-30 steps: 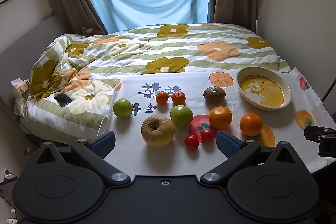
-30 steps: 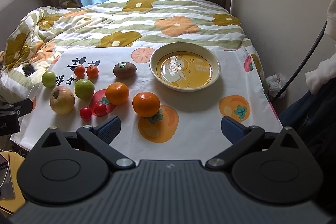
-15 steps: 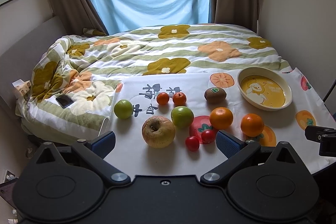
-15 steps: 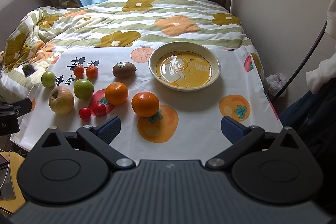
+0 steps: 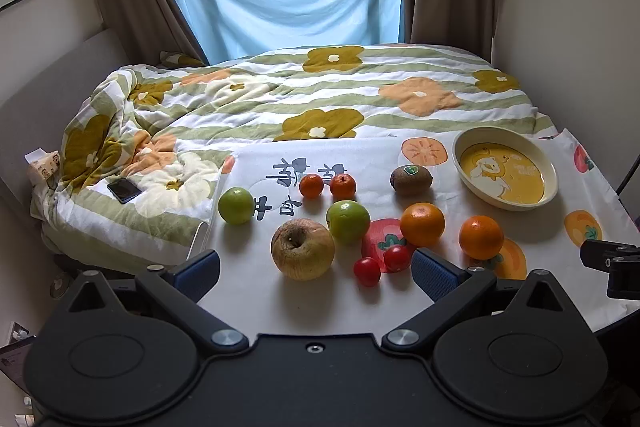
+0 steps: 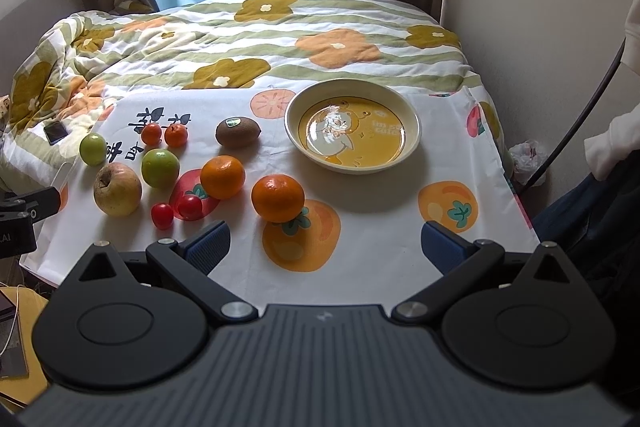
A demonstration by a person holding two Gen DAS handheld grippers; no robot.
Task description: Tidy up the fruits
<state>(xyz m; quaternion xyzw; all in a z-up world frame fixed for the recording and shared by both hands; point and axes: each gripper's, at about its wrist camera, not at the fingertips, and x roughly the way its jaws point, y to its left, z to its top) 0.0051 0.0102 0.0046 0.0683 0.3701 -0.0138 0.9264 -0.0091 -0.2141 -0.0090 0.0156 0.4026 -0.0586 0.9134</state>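
Both grippers hang with jaws spread wide and nothing between them, just off the near edge of the tablecloth (image 6: 384, 239). Nearest the right gripper (image 6: 325, 245) is an orange (image 6: 277, 197), a little ahead and left of its centre line. Round, it offers no long axis to line up with. The left gripper (image 5: 316, 269) faces the wrinkled apple (image 5: 303, 243) and two cherry tomatoes (image 5: 367, 271), so the right looks better placed for that orange. Beyond it the empty yellow bowl (image 6: 412, 119) sits toward the far right corner, kiwi (image 6: 237, 132) beside it. Against the earlier views, all the fruit lies as it did; both cameras have barely shifted.
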